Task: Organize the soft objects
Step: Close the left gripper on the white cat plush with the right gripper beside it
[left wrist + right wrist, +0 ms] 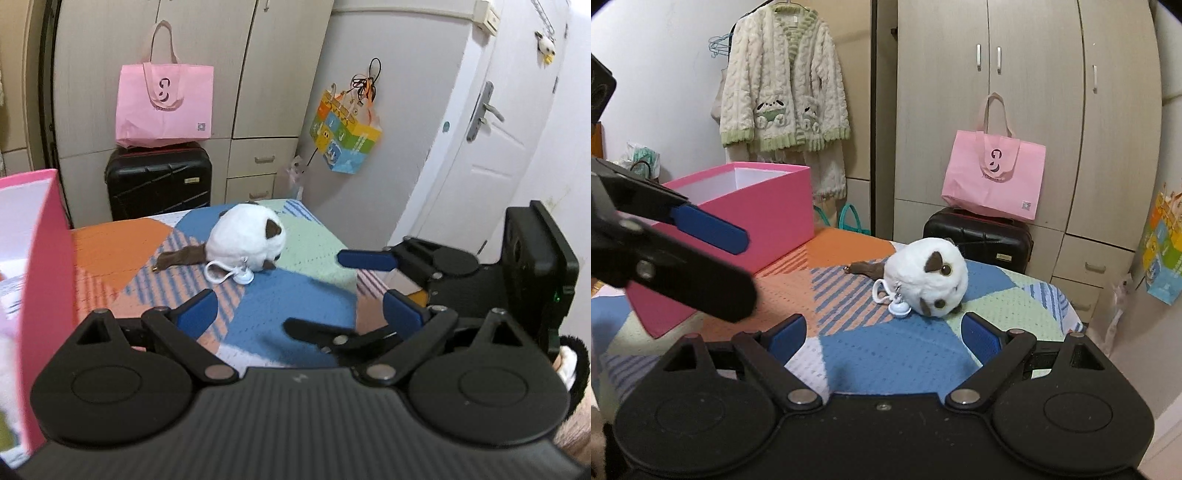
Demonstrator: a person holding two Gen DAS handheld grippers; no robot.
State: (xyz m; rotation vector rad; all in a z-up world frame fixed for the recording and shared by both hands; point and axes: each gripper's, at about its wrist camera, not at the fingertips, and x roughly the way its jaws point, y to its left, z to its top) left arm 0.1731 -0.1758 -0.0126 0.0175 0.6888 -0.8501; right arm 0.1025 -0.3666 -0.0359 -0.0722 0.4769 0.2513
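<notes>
A round white plush cat (247, 236) (931, 277) with brown ears and tail lies on the patchwork blanket (295, 295) (886, 354); a white strap and small bell lie at its near side. My left gripper (299, 314) is open and empty, a short way in front of the plush. My right gripper (884, 338) is open too, its pads just short of the plush and nothing between them. Each gripper shows in the other's view: the right one (343, 295) at the right, the left one (748, 269) at the left. An open pink box (44, 277) (768, 206) stands on the blanket to the left.
A pink tote bag (164, 107) (993, 181) sits on a black suitcase (159, 181) (979, 236) beyond the bed, against the wardrobe. A colourful paper bag (345, 136) hangs by the white door (480, 147). A knitted cardigan (783, 81) hangs at the back left. The blanket's edge drops off at the right.
</notes>
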